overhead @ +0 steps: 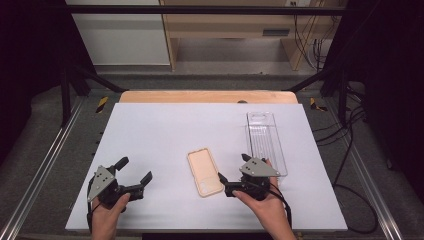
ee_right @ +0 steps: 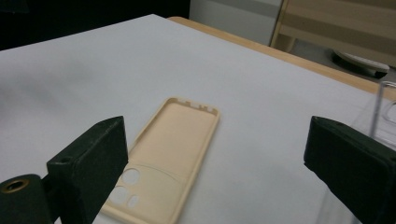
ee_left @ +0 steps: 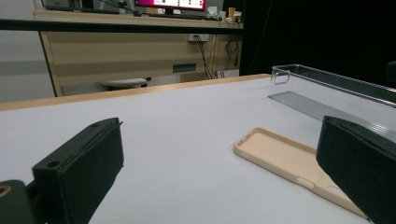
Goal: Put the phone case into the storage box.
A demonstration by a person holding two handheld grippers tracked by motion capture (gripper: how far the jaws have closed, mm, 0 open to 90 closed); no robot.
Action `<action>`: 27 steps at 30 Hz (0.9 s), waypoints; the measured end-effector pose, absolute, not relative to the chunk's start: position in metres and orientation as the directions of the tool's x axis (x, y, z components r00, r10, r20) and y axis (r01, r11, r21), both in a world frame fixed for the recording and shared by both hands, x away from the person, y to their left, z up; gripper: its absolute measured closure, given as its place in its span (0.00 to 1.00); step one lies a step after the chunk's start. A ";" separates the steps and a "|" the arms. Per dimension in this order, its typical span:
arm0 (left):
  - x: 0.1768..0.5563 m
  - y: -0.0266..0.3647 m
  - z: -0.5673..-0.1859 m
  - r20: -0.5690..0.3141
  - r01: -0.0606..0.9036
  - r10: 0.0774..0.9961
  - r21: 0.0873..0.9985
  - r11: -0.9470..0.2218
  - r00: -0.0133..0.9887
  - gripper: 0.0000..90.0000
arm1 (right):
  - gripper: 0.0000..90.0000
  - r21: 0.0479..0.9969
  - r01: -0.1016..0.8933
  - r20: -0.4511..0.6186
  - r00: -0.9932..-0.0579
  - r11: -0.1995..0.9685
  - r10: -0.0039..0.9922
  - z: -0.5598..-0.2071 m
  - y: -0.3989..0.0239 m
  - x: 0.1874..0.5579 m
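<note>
A beige phone case [overhead: 204, 172] lies open side up on the white table sheet [overhead: 165, 130], near the front middle. My right gripper [overhead: 234, 168] stands open just right of the case, its jaws apart and nothing between them. In the right gripper view the case [ee_right: 173, 149] lies ahead, closer to the left jaw of that gripper [ee_right: 219, 135]. My left gripper [overhead: 134, 170] is open at the front left, well clear of the case. From the left gripper [ee_left: 222, 140] the case [ee_left: 289, 161] lies ahead to the right.
A clear, empty plastic tray [overhead: 265, 142] stands lengthwise at the right, just behind my right hand; its wall shows as the tray [ee_left: 336, 93] and the tray [ee_right: 385, 112]. Beyond the table's wooden far edge [overhead: 207, 96] are shelving and cables. Metal rails flank the table.
</note>
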State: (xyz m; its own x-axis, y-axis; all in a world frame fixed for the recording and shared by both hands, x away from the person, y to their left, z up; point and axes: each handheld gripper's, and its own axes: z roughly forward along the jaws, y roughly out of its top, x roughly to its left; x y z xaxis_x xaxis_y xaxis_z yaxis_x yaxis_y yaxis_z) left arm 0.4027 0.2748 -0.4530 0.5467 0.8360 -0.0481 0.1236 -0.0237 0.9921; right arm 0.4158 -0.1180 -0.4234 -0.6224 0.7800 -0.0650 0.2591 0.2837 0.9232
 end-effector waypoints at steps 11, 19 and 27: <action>0.403 0.276 -0.453 -0.041 0.125 0.837 0.992 -0.033 0.546 0.01 | 0.09 0.908 0.275 -0.058 -0.665 0.317 0.744 -0.437 -0.090 0.420; 0.403 0.275 -0.453 -0.040 0.124 0.835 0.992 -0.034 0.548 0.01 | 0.16 0.884 0.319 -0.037 -0.680 0.342 0.732 -0.452 -0.074 0.430; 0.403 0.275 -0.453 -0.031 0.124 0.836 0.991 -0.044 0.547 0.01 | 0.25 0.841 0.368 -0.033 -0.697 0.396 0.717 -0.465 -0.067 0.435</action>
